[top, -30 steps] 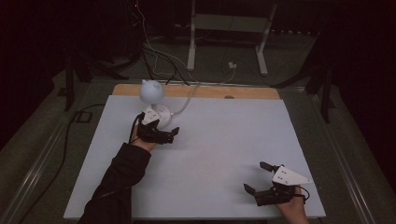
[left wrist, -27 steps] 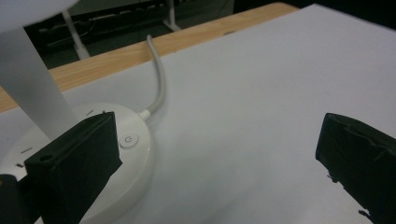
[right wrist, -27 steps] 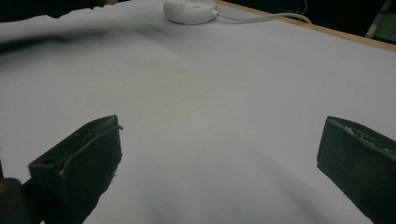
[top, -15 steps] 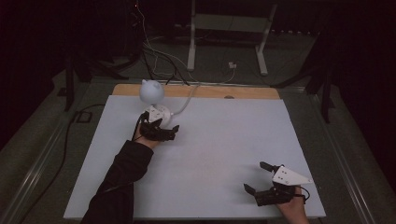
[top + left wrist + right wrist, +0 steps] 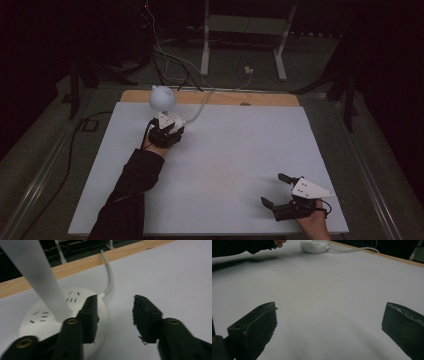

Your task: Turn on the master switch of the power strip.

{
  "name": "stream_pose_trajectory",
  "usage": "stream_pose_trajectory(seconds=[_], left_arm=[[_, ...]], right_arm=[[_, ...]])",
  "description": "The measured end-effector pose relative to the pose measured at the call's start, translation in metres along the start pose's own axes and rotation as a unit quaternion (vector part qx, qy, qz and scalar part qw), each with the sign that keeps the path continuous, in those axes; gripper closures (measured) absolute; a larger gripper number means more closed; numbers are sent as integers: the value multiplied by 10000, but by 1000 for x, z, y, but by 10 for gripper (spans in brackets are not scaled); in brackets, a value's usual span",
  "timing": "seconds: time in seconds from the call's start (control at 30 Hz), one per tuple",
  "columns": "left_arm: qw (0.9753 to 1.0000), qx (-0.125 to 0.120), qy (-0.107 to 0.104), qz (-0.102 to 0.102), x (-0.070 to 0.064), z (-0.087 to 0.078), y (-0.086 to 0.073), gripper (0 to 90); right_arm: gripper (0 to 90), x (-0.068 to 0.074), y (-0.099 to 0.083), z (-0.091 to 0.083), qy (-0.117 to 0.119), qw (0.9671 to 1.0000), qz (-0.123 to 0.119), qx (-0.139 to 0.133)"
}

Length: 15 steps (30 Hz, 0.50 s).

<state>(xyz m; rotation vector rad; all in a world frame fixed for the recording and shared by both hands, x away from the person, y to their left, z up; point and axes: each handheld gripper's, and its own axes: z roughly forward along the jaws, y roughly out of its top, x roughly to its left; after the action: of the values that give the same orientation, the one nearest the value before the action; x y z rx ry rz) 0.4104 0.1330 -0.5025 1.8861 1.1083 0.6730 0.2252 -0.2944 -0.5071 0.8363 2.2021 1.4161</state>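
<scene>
At a white table [image 5: 225, 165] in a dark room, your left gripper [image 5: 167, 131] sits at the far left corner, right against the round base [image 5: 50, 315] of a small white lamp [image 5: 162, 97], jaws apart. Seen along that gripper, one jaw lies over the base's rim while the other stands over bare tabletop, with the lamp's pale stem [image 5: 40, 275] rising just beside them (its white cord [image 5: 108, 277] trails off toward the wooden table edge [image 5: 210, 97]). Your right gripper [image 5: 281, 192] rests near the front right corner, well apart from the lamp, jaws spread wide and holding nothing.
</scene>
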Motion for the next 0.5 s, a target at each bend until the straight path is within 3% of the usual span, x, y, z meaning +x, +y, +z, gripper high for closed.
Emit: stream_pose_trajectory(seconds=[0.2,0.37,0.5], left_arm=[[9999,-4,116,-53,3,4,1,744],[9998,-38,130,-130,6,7,2,800],[9997,-99,208,-24,8,12,0,884]], right_arm=[[0,0,0,0,12,10000,4,3],[0,0,0,0,19,10000,7,2],[0,0,0,0,16,10000,15,7]])
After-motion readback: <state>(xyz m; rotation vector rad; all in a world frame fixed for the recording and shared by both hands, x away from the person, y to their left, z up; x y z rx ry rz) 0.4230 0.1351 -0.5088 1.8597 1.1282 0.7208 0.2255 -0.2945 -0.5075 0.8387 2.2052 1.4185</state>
